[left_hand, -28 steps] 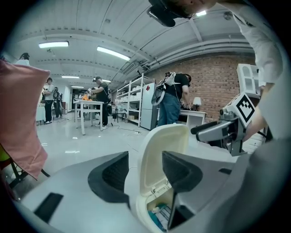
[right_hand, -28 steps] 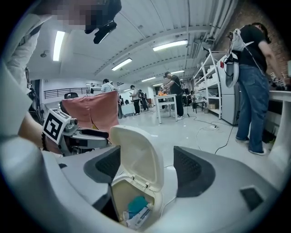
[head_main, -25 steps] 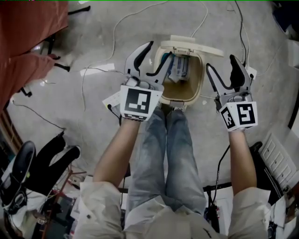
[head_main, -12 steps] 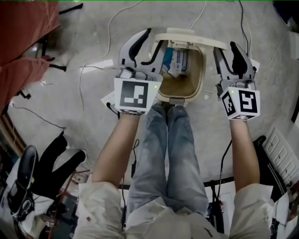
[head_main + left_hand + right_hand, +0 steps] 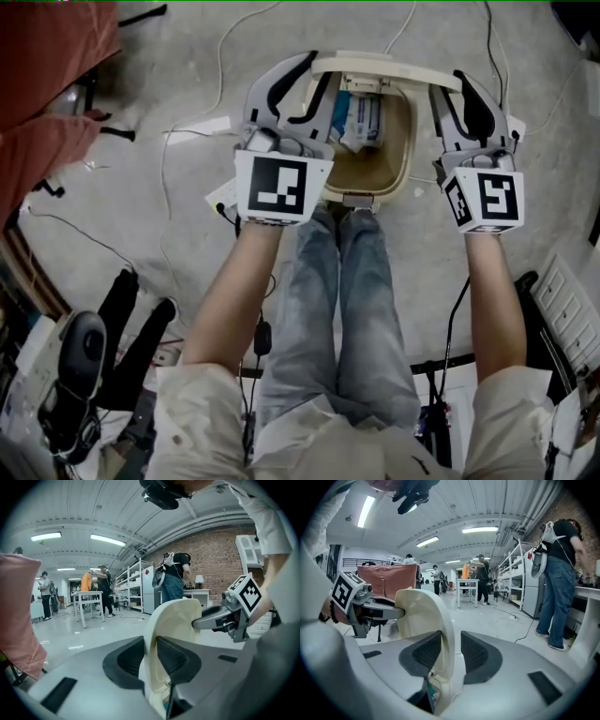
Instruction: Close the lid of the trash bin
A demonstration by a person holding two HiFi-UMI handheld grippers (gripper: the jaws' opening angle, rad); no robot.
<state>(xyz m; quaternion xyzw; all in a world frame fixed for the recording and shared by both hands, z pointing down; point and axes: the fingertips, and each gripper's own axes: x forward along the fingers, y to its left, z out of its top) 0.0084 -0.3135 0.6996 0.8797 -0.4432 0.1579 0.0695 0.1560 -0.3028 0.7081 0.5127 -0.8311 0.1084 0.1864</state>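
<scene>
The lid point(image 5: 384, 67) is smooth cream plastic, thin and curved. It stands up from the far edge of the round tan trash bin point(image 5: 375, 173), which sits between the two grippers. The left gripper point(image 5: 322, 67) has just been closing, and its bumpy dark pads point(image 5: 124, 658) squeeze the lid's left edge. The right gripper point(image 5: 447, 82) has been closing too, around the lid's right edge. One pad touches it, and the other pad point(image 5: 480, 656) shows a thin gap.
</scene>
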